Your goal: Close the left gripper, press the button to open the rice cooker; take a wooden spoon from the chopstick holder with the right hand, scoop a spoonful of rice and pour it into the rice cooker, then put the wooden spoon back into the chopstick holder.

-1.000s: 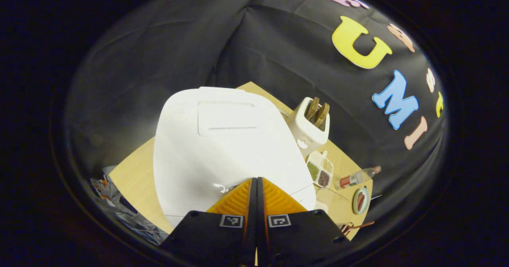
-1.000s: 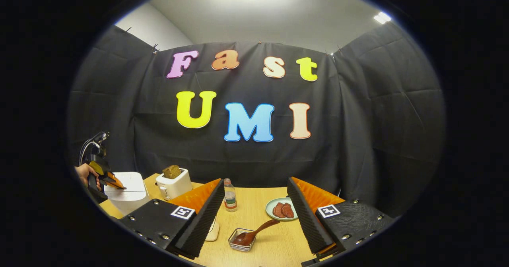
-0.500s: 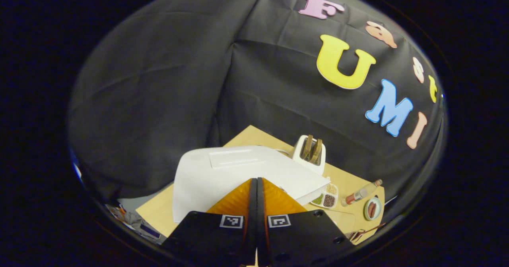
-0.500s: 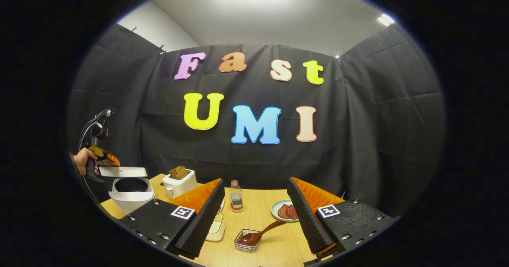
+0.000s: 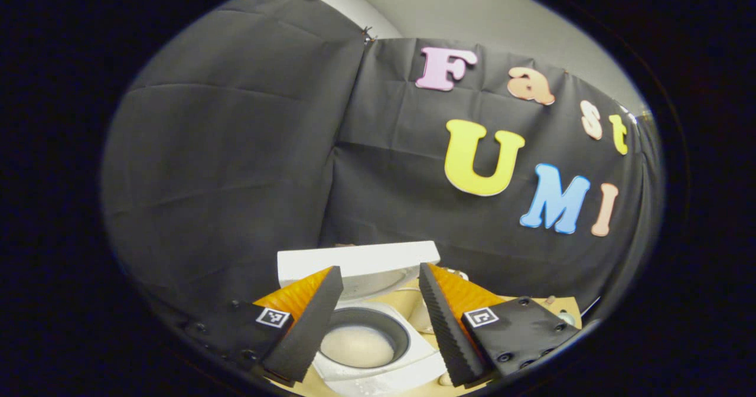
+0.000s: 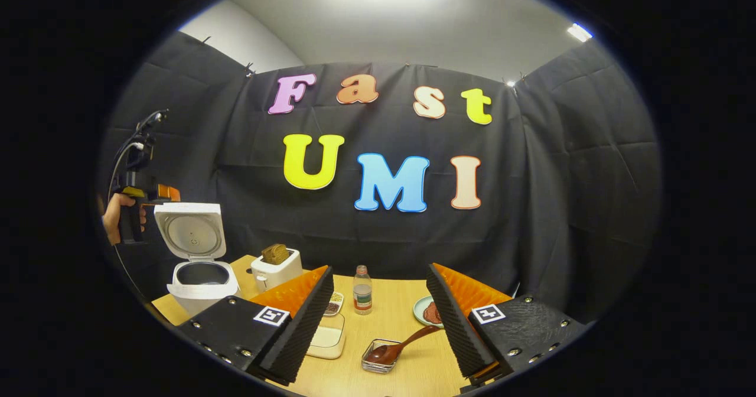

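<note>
The rice cooker (image 6: 202,279) stands open at the table's (image 6: 407,367) left end, its lid (image 6: 190,230) upright, so the button step looks done. The left gripper (image 5: 378,302) hangs above it with its fingers spread apart and nothing between them; in the left gripper view the inner pot (image 5: 360,344) lies directly below. In the right gripper view the same tool, held by a hand (image 6: 113,218), sits up beside the raised lid. The right gripper (image 6: 378,302) is open and empty, looking down at the wooden spoon (image 6: 397,345), whose bowl rests in a small wire basket (image 6: 381,355), apparently the chopstick holder, with the handle slanting up to the right. A clear container (image 6: 326,337) of what seems to be rice sits just left of the basket. The likely trouble from here: the slanted handle gives a narrow target, and a pinch taken too far along it could let the spoon swing or drag the light basket along. The left tool near the lid could also knock it shut. The carry to the cooker crosses the toaster (image 6: 276,267) and bottle (image 6: 362,293), so spilling is a risk. The right gripper's own fingers hide part of the container, the plate (image 6: 426,309) and a small grain dish (image 6: 334,303); the cooker's button cannot be made out.
</note>
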The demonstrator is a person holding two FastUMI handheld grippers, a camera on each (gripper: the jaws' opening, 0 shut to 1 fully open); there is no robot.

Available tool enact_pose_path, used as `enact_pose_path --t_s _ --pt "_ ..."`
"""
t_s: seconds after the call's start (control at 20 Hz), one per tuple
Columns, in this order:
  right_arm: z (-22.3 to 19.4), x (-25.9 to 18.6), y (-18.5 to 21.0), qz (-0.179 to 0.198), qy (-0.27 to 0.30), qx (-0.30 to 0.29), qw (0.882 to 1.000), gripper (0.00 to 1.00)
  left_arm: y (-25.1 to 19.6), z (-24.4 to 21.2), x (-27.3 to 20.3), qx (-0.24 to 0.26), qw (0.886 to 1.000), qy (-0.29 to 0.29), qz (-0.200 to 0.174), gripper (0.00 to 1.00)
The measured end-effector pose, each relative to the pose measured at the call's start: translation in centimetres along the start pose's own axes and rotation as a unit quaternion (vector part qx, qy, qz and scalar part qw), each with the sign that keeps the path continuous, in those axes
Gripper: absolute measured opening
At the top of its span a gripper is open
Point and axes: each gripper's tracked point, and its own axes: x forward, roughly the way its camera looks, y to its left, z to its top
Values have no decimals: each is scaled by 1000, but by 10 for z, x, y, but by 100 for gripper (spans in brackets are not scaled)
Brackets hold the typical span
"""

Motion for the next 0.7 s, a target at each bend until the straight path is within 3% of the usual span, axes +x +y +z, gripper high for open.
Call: enact_pose_path --t_s 0.35,0.5,0.7 --pt "-10 6 37 21 20 14 999 96 1 12 -54 -28 997 -57 -48 93" --pt "-21 13 49 38 34 30 998 96 9 5 -69 -18 996 -77 -44 93" --pt "-38 28 36 37 56 55 996 96 9 -21 -93 -8 995 -80 -51 94"
